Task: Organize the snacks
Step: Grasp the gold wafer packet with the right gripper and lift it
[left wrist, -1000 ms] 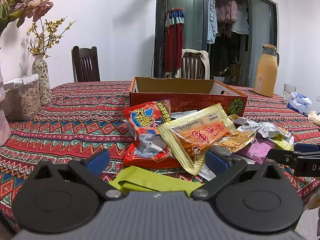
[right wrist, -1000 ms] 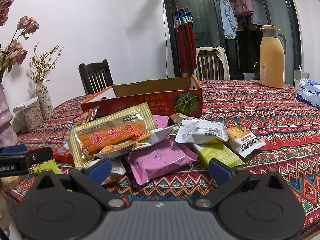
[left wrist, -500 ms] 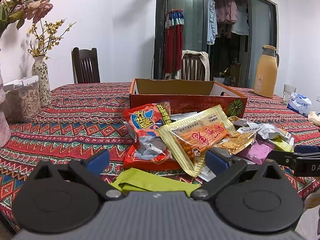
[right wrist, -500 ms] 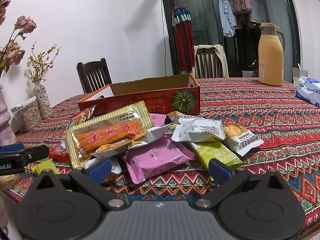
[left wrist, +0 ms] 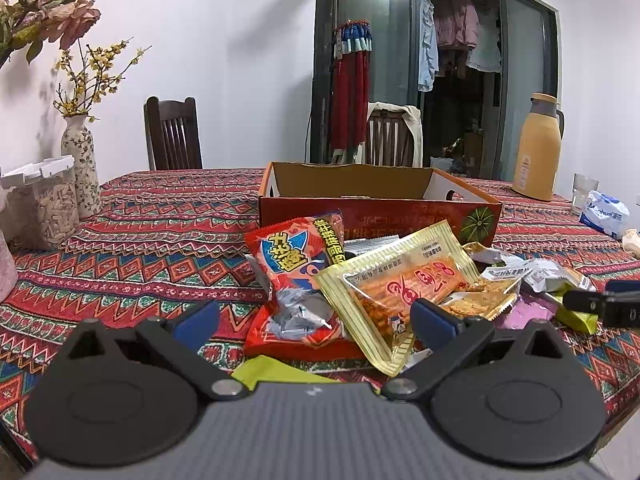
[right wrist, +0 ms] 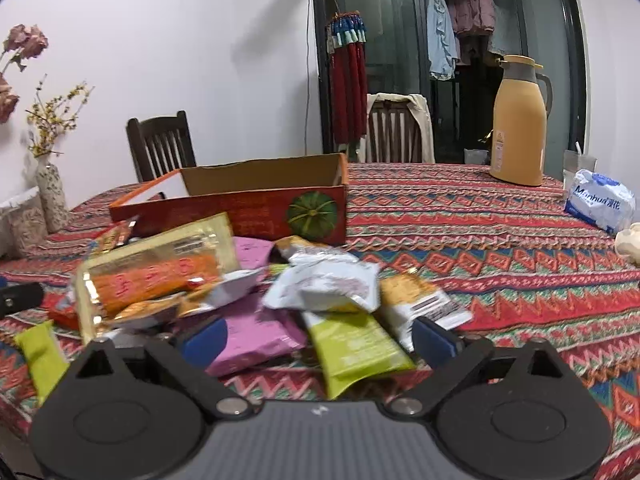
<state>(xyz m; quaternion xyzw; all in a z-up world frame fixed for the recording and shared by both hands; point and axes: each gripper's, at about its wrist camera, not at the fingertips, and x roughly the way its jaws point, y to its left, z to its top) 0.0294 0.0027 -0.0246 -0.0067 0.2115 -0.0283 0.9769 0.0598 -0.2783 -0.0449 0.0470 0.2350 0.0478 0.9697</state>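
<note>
Right hand-held gripper [right wrist: 316,338] moved in over snack pile [right wrist: 256,284]; jaws now straddle green packet [right wrist: 354,346].

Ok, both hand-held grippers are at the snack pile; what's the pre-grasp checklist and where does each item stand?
1. Left hand-held gripper open, empty: ok.
2. Right hand-held gripper open, empty: ok.
3. Cardboard box open-topped, behind the pile: ok.
4. Box interior has room: cannot tell; its floor is hidden.
5. Green packet between the right jaws: ok, though a white packet overlaps its far end.
6. Right view sharp: not ok, blurred.
</note>
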